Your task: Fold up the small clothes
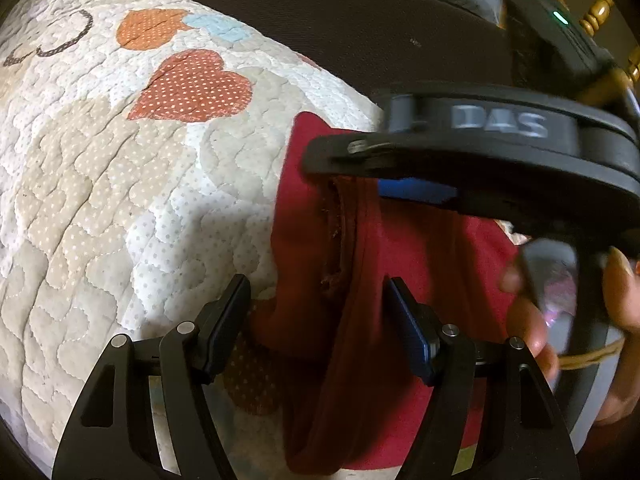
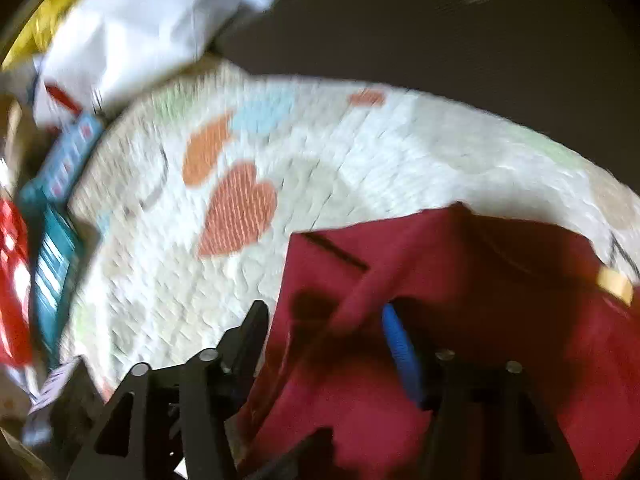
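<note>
A small dark red garment lies bunched on a white quilted mat with hearts. My left gripper is open, its fingers on either side of a red fold near the garment's left edge. The right gripper's black body crosses over the garment's top edge in the left wrist view, held by a hand. In the blurred right wrist view my right gripper is open over the red garment, with a raised fold between its fingers.
A dark brown surface borders the mat at the back. In the right wrist view a white bag, teal boxes and a red item lie left of the mat.
</note>
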Action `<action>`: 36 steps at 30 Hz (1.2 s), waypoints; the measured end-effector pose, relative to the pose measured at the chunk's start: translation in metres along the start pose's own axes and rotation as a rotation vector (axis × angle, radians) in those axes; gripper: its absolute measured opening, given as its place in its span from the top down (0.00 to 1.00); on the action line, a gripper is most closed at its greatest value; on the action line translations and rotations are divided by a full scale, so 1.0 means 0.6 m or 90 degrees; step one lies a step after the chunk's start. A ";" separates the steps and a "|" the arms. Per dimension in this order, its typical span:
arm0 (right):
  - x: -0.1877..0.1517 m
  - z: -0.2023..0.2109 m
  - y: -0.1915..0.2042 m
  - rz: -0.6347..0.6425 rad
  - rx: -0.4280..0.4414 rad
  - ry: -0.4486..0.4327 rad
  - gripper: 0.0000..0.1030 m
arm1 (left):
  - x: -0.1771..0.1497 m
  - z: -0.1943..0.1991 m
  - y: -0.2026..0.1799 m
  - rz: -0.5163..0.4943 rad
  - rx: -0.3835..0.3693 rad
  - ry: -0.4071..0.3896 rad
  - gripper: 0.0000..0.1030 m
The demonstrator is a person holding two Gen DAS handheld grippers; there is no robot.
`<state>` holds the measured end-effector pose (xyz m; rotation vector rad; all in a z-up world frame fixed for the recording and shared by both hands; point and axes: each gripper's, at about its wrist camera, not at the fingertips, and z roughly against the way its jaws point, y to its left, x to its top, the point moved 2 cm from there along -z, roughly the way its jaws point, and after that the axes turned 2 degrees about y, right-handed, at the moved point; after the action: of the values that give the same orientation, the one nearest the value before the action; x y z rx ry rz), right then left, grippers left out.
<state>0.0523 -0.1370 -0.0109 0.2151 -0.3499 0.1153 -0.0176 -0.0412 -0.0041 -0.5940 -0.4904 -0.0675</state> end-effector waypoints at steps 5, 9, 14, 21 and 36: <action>0.015 -0.033 0.022 0.068 -0.049 0.051 0.33 | -0.003 0.006 0.011 0.009 -0.010 0.001 0.32; 0.019 -0.039 0.017 0.079 -0.045 0.037 0.36 | -0.007 0.006 0.006 -0.018 0.012 -0.011 0.32; -0.010 -0.016 0.009 0.104 -0.063 -0.033 0.70 | -0.016 0.013 -0.006 -0.046 0.004 -0.020 0.54; -0.061 0.112 -0.067 -0.035 0.081 -0.164 0.85 | -0.035 0.081 -0.069 -0.123 -0.087 -0.062 0.66; -0.295 0.279 -0.323 -0.262 0.063 -0.278 0.90 | -0.184 -0.006 -0.341 -0.296 -0.159 0.086 0.67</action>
<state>-0.1386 -0.3768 0.0438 0.4064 -0.7268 -0.3260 -0.1542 -0.2216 0.0488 -0.7045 -0.4842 -0.6147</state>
